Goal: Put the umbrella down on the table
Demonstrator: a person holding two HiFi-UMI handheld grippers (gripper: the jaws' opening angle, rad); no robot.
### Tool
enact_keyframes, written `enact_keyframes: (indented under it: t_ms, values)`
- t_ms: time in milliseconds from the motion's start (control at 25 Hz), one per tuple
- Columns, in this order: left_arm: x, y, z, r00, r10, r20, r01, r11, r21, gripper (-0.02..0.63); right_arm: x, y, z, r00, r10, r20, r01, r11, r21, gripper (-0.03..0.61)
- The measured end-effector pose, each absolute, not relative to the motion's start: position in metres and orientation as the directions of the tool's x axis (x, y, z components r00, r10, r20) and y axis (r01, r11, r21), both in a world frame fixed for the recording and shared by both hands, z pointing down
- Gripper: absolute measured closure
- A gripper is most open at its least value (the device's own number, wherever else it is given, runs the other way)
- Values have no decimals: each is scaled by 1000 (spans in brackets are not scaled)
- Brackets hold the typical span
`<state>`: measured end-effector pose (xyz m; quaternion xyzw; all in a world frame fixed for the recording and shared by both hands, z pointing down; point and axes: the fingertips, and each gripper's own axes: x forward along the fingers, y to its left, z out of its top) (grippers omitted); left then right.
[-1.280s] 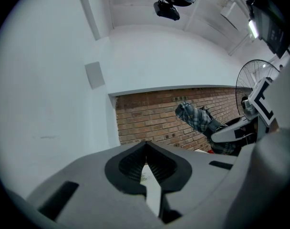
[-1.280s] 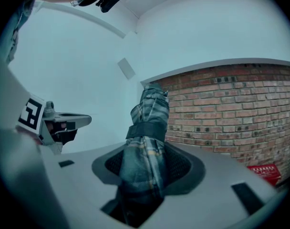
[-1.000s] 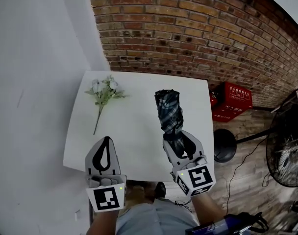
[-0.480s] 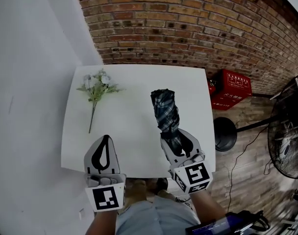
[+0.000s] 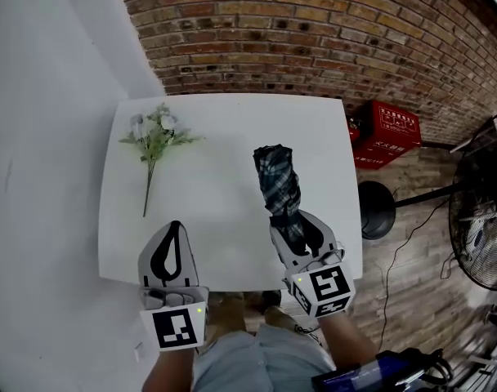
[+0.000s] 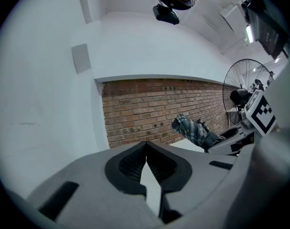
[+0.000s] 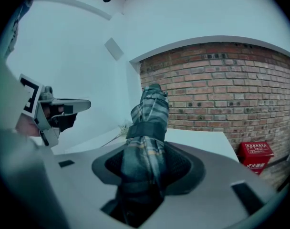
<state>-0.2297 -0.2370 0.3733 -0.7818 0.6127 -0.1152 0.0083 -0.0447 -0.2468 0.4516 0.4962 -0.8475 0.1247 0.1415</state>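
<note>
Still clamped: the umbrella (image 5: 279,188) over the right part of the table (image 5: 224,129)

In the head view the right gripper (image 5: 301,229) is at the lower right of the frame, near the table's close edge, and its jaws are pressed on the lower end of the folded plaid umbrella. The right gripper view shows the same grip, with the dark fabric filling the space between the two pads. The umbrella runs up the frame toward the brick wall (image 5: 314,39). In the left gripper view its free end (image 6: 191,130) is tilted up and clear of the white tabletop.

The left gripper (image 5: 176,229) is at the lower left of the frame. Its jaw tips are together and nothing is between them.

Compared with one second ago, both grippers keep almost the same places in the frame and the grip on the umbrella is unchanged. The table, however, has slid toward the top of the picture, and the bunch of flowers (image 5: 153,135) has gone with it toward the upper left. More bare table now shows between the umbrella's far end and the table's far edge. The red crate (image 5: 391,131) on the floor at the right has also moved up a little
</note>
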Motion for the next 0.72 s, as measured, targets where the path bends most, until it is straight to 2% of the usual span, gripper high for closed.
enact_keyframes:
  t_ms: [720]
  values:
    - [-220, -254, 401, 262, -940, 220, -944, -297, -144, 604, -31, -247, 503, -423, -778, 464, -896, 435, -87, 383]
